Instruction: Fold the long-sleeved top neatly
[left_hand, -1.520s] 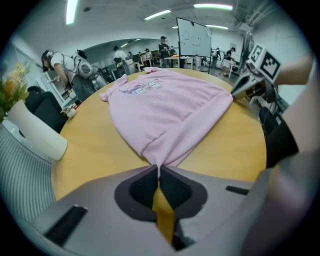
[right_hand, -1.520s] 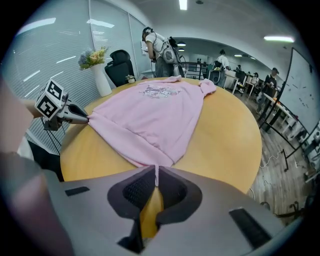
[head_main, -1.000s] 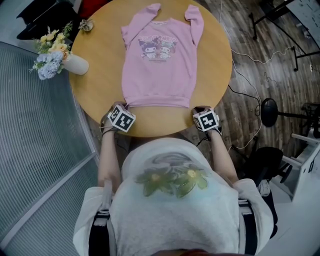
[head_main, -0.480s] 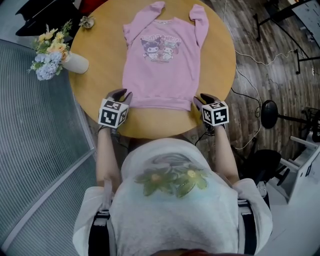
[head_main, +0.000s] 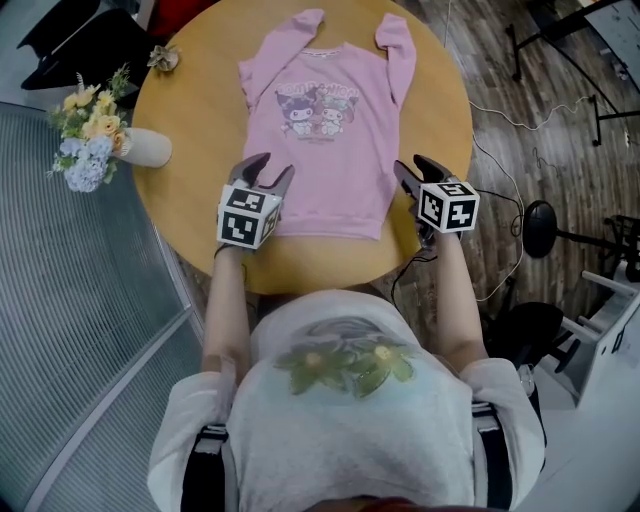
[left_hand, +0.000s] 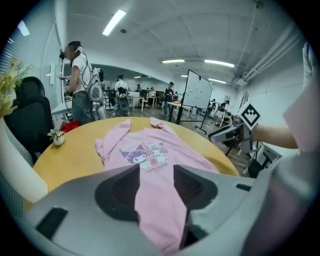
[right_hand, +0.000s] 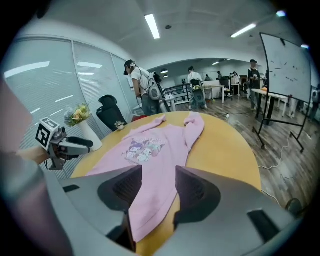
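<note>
— The pink long-sleeved top (head_main: 320, 150) has hardly stirred, but both grippers have left its hem since a second ago. They've come up and further in over the round wooden table (head_main: 190, 200).

— Their jaws have just been opening too. Holding anything?

— No. The left gripper (head_main: 270, 172) has its jaws apart. The pink cloth you see in the gap lies flat on the table beneath it, not pinched. The right gripper (head_main: 415, 168) is the same: spread and empty.

— So how far along is it?

— Barely begun, I'd say. The top is spread flat, print up, in the middle of the table. Its hem is toward the table's near edge and its sleeves (head_main: 395, 50) are drawn up toward the far edge. There's no fold in it yet, so every fold is still to do.

— And the claws against the top?

— Its lower left side runs under the left one. Its lower right edge is just inside the right one, which hangs near the table's right rim.
</note>
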